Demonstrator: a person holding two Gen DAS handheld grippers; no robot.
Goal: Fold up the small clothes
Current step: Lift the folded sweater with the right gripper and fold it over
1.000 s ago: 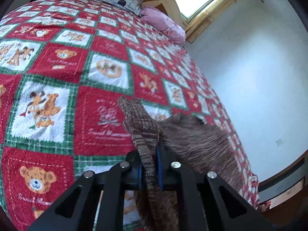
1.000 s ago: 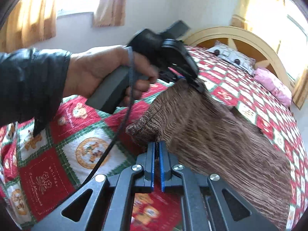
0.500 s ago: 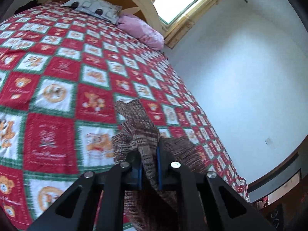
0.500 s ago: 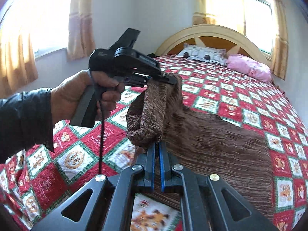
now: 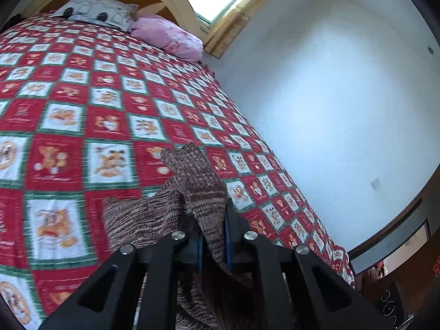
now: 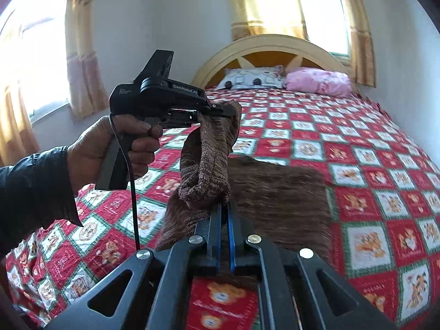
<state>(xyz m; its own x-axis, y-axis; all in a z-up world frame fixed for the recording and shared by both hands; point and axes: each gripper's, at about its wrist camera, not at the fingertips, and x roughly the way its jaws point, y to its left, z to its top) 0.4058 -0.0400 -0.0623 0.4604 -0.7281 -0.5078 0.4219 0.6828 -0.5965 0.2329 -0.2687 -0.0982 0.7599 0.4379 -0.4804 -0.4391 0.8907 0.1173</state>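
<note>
Up close, my right gripper (image 6: 224,214) clamps one edge of the brown knit garment (image 6: 275,192); my left gripper (image 5: 213,217) pinches another, lifted above the bear-patterned bedspread (image 6: 371,151). Beyond, pillows (image 6: 316,81) meet the headboard (image 6: 272,44).

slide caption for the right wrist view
Both hand-held grippers pinch a brown knit garment lifted above a red patchwork bedspread.

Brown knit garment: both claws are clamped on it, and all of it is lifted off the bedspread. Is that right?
Not quite. Both the left claw and the right claw are clamped on the brown knit garment, but only the gripped edge is lifted. The right wrist view shows the rest of it lying spread on the red checked bedspread.
</note>
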